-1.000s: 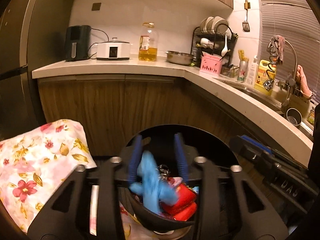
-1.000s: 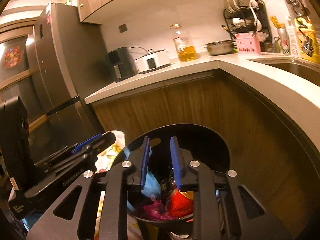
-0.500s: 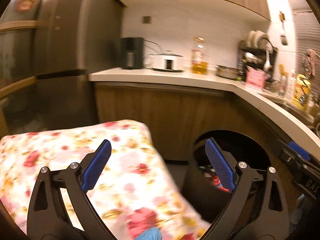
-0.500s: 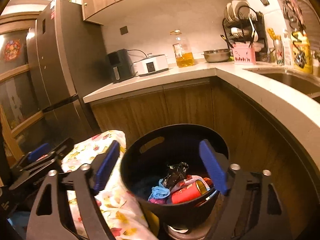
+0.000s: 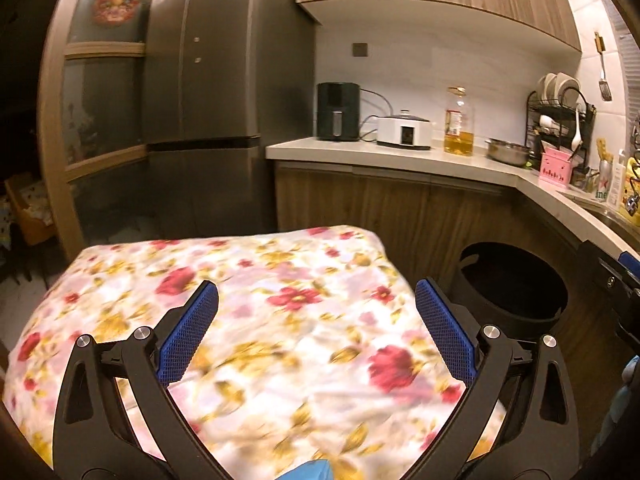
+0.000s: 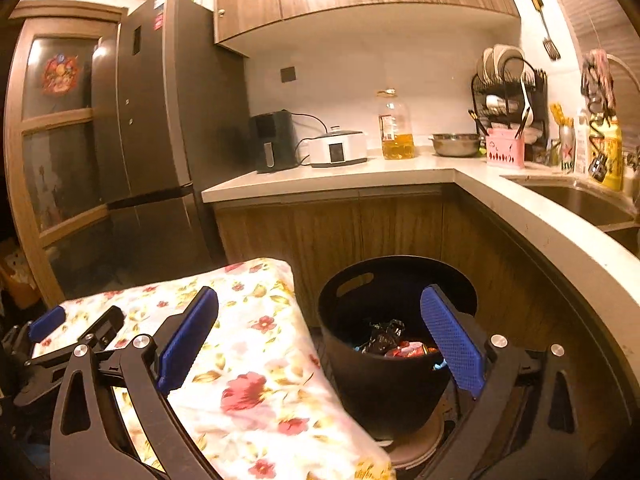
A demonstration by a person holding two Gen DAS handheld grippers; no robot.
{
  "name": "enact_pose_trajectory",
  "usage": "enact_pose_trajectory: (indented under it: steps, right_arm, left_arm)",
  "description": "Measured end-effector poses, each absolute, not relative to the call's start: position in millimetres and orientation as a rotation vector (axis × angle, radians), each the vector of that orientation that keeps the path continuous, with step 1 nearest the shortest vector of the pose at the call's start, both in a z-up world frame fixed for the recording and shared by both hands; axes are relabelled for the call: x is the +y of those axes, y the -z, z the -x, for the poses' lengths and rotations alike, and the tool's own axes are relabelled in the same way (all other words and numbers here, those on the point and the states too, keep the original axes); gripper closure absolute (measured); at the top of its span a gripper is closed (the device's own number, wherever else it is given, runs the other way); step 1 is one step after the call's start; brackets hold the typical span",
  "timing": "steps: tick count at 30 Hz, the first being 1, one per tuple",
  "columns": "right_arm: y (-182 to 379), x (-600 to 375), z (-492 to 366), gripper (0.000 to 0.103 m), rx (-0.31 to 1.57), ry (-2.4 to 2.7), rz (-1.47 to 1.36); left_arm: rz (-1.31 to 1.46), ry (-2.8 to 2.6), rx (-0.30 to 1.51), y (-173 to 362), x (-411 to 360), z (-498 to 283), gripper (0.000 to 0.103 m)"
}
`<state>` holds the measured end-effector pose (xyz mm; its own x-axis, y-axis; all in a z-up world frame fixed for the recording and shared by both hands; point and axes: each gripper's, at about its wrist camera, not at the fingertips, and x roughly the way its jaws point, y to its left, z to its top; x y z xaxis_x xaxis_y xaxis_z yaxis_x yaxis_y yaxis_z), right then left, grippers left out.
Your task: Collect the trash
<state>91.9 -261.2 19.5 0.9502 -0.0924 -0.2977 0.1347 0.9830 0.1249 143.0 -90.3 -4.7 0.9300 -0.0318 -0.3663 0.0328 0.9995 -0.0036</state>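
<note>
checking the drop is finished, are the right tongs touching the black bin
Apart. The right wrist view shows the right tongs wide open and empty, held above and short of the black bin, whose rim and trash show between the pads.

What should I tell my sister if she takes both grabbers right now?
Left tool: open, holding nothing, above the flowered cloth.
Right tool: open, holding nothing, in front of the black bin.
The bin stands on the floor beside the cloth-covered table and holds wrappers and a red can.
Done: that trash is binned.
Left: something blue shows at the bottom edge of the left view; check whether it is trash.
</note>
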Motion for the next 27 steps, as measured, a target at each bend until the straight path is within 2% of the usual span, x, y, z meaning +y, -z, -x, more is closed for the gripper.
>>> enact_pose_trajectory:
  steps: [15,27]
  right_arm:
    - [-11.7,-196.8,-26.5,0.006,0.320,0.129,-0.100]
    - [-13.5,-178.5,5.6,0.006,0.309,0.138,-0.091]
  left_arm:
    - [0.020,-0.017,0.367,7.3,-28.2,-58.4,0.006]
    - [0.031,-0.005,0.360,6.8,-15.1,-27.9,0.006]
